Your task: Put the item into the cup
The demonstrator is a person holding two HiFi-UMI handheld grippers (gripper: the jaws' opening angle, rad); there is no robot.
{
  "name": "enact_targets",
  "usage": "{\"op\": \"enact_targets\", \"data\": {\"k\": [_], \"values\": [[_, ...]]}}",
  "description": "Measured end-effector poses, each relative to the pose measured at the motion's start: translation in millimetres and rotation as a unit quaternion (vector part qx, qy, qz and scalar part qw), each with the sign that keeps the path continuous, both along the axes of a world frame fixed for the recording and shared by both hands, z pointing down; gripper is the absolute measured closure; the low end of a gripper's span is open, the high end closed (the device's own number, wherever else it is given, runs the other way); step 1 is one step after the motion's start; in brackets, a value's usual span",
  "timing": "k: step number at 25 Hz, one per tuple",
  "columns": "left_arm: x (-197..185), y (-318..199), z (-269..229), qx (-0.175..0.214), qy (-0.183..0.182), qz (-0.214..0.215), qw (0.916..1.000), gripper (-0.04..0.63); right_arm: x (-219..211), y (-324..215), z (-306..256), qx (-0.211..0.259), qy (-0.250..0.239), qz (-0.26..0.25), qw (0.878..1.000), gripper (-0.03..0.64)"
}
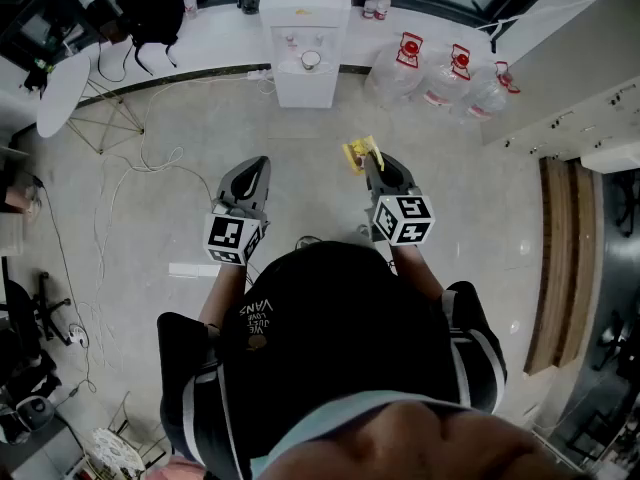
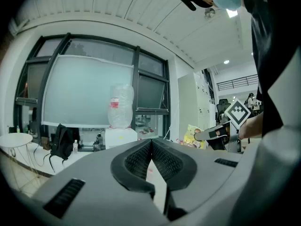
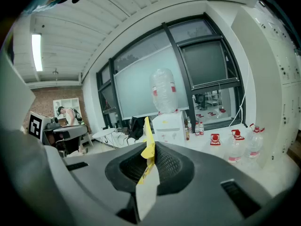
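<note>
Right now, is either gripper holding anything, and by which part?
The right gripper pinches the yellow packet by its near end between its fingers; the rest sticks out past the tips. The left gripper is shut, empty.

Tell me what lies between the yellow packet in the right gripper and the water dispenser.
Only bare floor, seen in the head view, separates the yellow packet, pinched in the right gripper, from the water dispenser.

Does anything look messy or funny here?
A thin white cable sprawls in loose loops across the grey floor, left of the left claw. Someone could trip on it. Nothing else stands out.
</note>
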State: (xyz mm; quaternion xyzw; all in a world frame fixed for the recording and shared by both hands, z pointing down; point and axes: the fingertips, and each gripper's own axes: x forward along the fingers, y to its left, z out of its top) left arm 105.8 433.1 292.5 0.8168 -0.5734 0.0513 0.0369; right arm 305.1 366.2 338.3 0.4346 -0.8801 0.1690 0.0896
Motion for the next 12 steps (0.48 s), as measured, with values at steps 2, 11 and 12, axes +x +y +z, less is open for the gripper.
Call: {"op": "enact_targets", "data": {"k": [2, 11, 12], "values": [[-2.5, -0.7, 3.3, -0.002, 0.0, 0.0, 1.0, 0.577, -2.4, -0.7, 1.4, -0.001, -0.001, -0.001, 1.0, 0.56], [-16.4, -39.0, 18.9, -0.011, 0.009, -0.006, 0.9999, 0.575, -13.8, -40.6, 3.9, -0.012, -0.019, 0.002, 1.0, 0.558], [-17.5, -47.2, 21.5, -0.013, 0.009, -0.006, 0.9999, 0.575, -15.4, -49.7, 5.6, -0.014, -0.019, 0.001, 1.0, 0.558]]}}
